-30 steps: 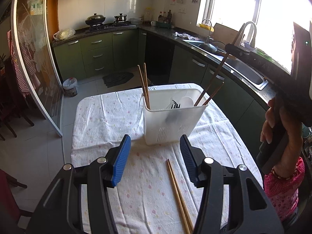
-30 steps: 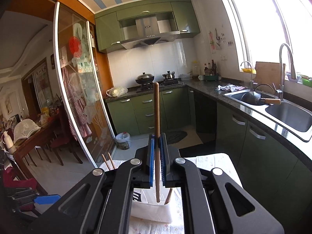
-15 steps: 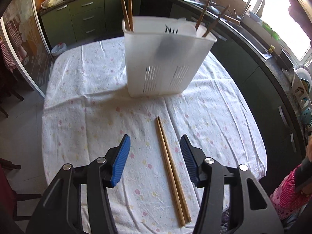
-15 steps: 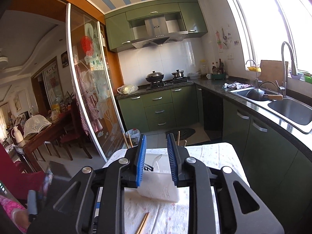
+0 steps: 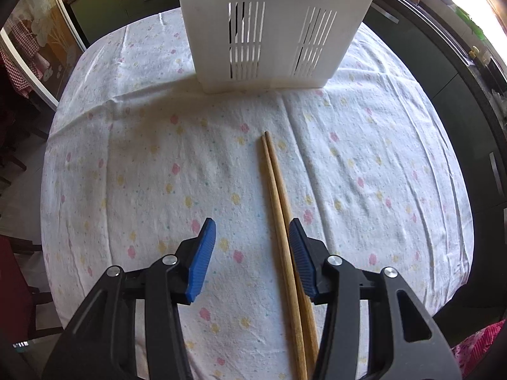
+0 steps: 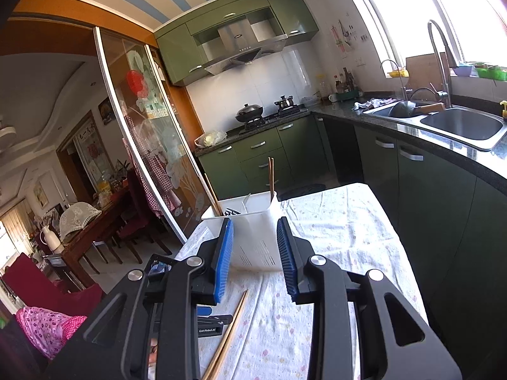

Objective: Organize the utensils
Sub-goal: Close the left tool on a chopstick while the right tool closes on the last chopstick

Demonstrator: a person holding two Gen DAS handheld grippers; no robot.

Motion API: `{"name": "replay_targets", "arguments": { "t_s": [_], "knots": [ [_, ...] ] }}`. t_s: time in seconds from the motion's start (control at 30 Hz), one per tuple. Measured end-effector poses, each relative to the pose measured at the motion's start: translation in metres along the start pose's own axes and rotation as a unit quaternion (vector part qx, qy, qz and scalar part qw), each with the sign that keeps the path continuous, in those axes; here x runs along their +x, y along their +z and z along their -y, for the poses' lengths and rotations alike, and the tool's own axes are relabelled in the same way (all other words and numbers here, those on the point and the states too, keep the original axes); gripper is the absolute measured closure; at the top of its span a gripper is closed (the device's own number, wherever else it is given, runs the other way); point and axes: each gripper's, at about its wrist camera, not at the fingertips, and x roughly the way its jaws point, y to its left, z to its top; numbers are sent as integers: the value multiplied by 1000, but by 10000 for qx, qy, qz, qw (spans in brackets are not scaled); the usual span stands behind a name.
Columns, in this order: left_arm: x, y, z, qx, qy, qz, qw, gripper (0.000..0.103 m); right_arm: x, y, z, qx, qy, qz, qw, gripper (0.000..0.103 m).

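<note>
- The left tongs [image 5: 252, 253], black with blue pads, point down at the worktop [image 5: 126, 164], which wears a white cloth with little flowers. They are partly open and closing a bit. They do not grip anything yet.
- The two long wooden chopsticks [image 5: 279, 209] lie flat on the cloth, side by side and touching. They run between the blue pads, right next to the right-hand pad. I cannot tell if that pad touches them.
- The right tongs [image 6: 255, 259], also black and blue, are held off to the side and aim almost level at the holder. They are opening and nothing is between them.
- Farther back stands the tall white plastic utensil holder with slots [image 5: 275, 28]. In the right view, other chopsticks [image 6: 271, 175] already stick up out of it.
- I think the step now is picking up the last pair from the cloth.
- Next, the left tongs need to go lower, get the pair more in the middle, and squeeze both sticks together. Then lift them, stand them up, and drop them in the holder.
- The sticks are thin and round, so one might roll away or slip.
</note>
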Motion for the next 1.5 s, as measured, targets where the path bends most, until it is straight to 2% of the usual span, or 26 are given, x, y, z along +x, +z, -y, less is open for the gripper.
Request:
{"name": "replay_targets", "arguments": {
  "t_s": [0.3,0.43,0.5,0.53,0.63,0.67,0.83,0.97,1.07,1.23,1.37,1.43,1.5],
  "knots": [
    [10,0,6,119,224,-146,9996,57,4,1,2,68,68,-132,9999,73],
    [11,1,7,119,278,-128,9995,56,15,-2,-6,-29,34,-335,9994,71],
    [10,1,2,23,257,-107,9996,65,26,-6,-12,-110,-18,-530,9985,70],
    [10,3,-1,46,272,-86,9996,74,32,-10,-15,-166,-79,-639,9978,70],
    [10,4,-13,30,295,-121,9995,91,54,-23,-19,-297,-258,-1004,9942,65],
    [9,3,-17,19,304,-128,9995,91,63,-28,-20,-333,-288,-1144,9925,64],
    [7,-1,-44,-224,236,-194,9993,92,117,-63,-34,-650,-399,-2003,9768,63],
    [6,-4,-66,-317,303,-202,9988,92,163,-97,-49,-972,-458,-2703,9568,63],
    [4,-7,-82,-372,369,-227,9984,92,190,-117,-58,-1132,-529,-3042,9444,63],
    [3,-10,-99,-416,351,-211,9983,91,225,-142,-65,-1349,-771,-3424,9266,63],
    [2,-13,-96,-324,317,-149,9989,92,236,-152,-69,-1456,-851,-3535,9201,63],
    [-1,-18,-88,-296,247,-142,9992,92,238,-153,-70,-1528,-889,-3553,9179,65],
    [-2,-21,-83,-254,207,-136,9994,92,238,-153,-71,-1614,-942,-3561,9156,74]
  ]
}}
